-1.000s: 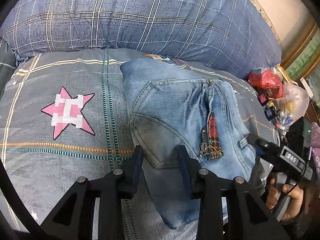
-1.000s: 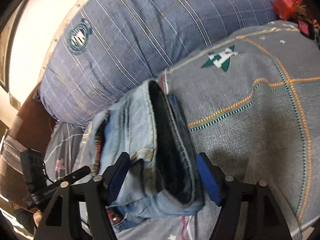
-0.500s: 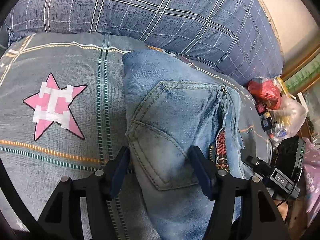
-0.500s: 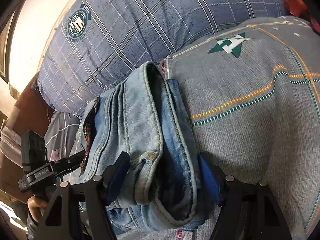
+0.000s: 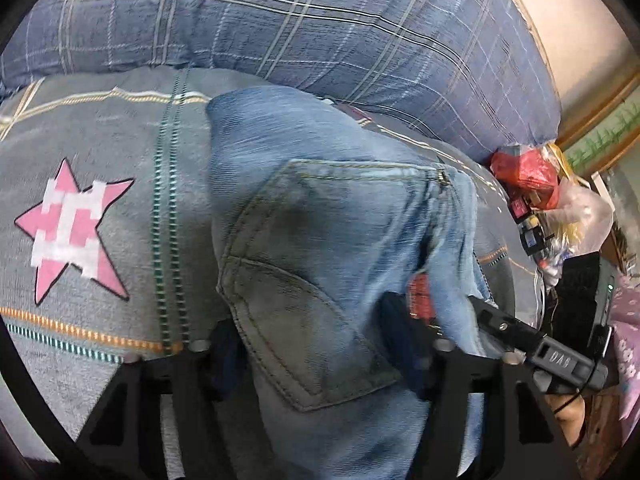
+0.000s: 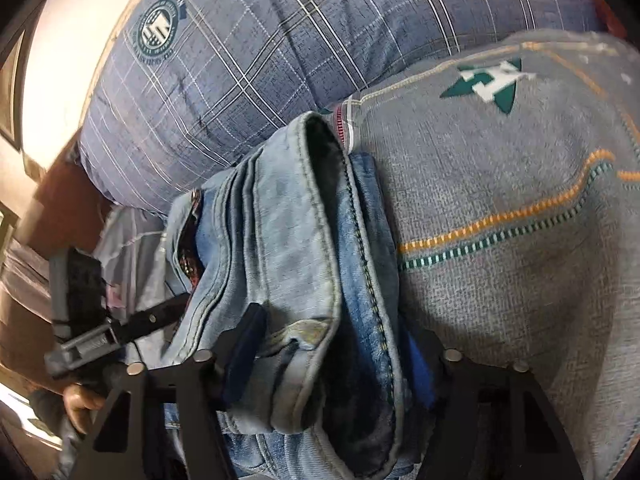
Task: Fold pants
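Note:
The folded light-blue jeans (image 5: 320,240) lie as a thick bundle on the grey bedspread (image 5: 100,152), back pocket up. My left gripper (image 5: 314,352) straddles the bundle's near end; its jaws are closing, with denim filling the gap and touching both fingers. In the right wrist view the jeans (image 6: 288,240) show their stacked folded edges and dark lining. My right gripper (image 6: 332,354) straddles that end, jaws closing, both blue pads (image 6: 244,344) pressed into the denim. The right gripper's black housing (image 5: 560,356) shows at the bundle's right side.
A large blue plaid pillow (image 5: 320,20) lies right behind the jeans. The bedspread has a pink star (image 5: 72,236) and a green star (image 6: 492,84). Red bags and small clutter (image 5: 528,172) pile up at the bed's right edge. A hand (image 6: 80,400) holds the left gripper.
Both grippers moved forward and down onto the jeans. The left jaws widened, took the bundle between them and narrowed again. The right jaws narrowed onto the denim.

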The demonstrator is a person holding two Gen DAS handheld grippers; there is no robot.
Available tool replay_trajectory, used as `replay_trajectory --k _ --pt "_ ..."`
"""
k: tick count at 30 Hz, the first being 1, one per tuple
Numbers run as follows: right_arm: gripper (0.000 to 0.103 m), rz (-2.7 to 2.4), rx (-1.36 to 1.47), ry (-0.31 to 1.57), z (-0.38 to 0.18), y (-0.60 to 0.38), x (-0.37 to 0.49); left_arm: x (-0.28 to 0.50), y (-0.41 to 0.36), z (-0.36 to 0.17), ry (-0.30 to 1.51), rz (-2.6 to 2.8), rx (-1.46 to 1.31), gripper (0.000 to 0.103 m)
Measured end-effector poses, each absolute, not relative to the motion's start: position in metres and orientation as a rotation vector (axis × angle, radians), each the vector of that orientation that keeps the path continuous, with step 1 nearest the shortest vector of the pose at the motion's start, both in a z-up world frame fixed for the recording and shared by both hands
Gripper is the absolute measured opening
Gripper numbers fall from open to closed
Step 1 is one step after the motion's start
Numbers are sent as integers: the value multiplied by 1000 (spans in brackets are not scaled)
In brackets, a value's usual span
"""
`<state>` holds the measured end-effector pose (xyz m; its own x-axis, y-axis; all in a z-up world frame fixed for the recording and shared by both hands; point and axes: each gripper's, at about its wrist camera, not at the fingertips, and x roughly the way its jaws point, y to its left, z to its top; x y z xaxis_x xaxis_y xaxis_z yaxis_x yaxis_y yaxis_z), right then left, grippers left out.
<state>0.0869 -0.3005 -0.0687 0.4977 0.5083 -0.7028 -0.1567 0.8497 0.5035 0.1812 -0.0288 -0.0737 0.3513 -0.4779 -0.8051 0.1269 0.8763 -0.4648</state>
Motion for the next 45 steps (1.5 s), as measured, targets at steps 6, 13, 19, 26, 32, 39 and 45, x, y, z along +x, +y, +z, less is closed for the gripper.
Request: replay_trajectory --k 6,13,19,26,32,39,45 --pt "46 323 192 888 -52 -271 64 167 -49 -50 1068 -372 -220 41" --pt "39 318 131 820 -30 -260 48 156 -58 -24 1005 -382 -158 33" --pt "38 315 96 784 -16 -252 40 152 -60 -9 974 -392 -153 33" --pt "38 320 94 742 -5 -256 34 148 -53 13 932 -392 -154 33" --pt "38 350 76 719 -2 -247 39 156 -35 30 909 -364 -150 33" --pt "38 403 66 706 2 -212 52 163 2 40 896 -303 -158 33" --pt "38 445 71 705 4 -201 52 177 30 47 899 -264 -168 33"
